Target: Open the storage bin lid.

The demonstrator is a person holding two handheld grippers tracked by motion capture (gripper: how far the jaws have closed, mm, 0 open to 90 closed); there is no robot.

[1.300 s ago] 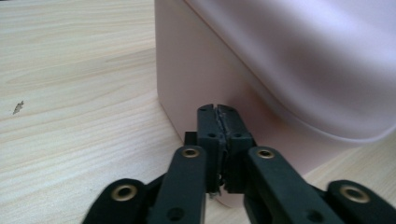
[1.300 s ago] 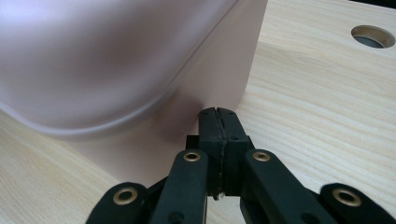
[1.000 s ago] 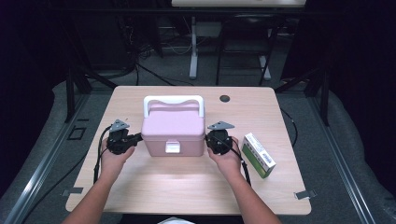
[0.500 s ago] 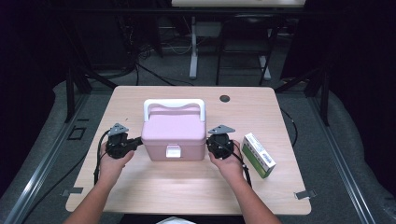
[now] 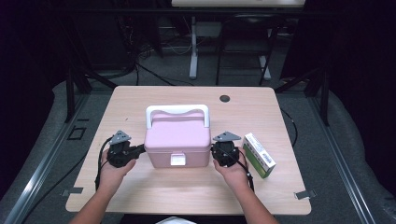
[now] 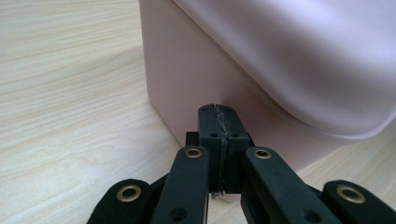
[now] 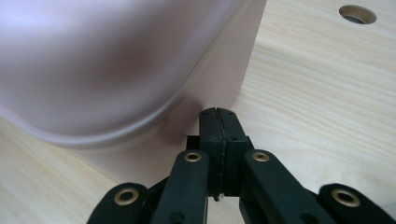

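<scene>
Table bears a green-white carton beside the pink box, each flanking claw together.

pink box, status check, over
Both tongs, left and right, shut, empty, pressed against the pink box sides. Green carton beside right hand, not blocking.

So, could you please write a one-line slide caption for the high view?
Two hand-held grippers, left and right, both shut, flank a pink lidded box on a wooden table.

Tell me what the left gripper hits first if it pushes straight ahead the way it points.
The pink box's side wall: the left gripper's shut fingers already sit at it, perhaps touching.
</scene>
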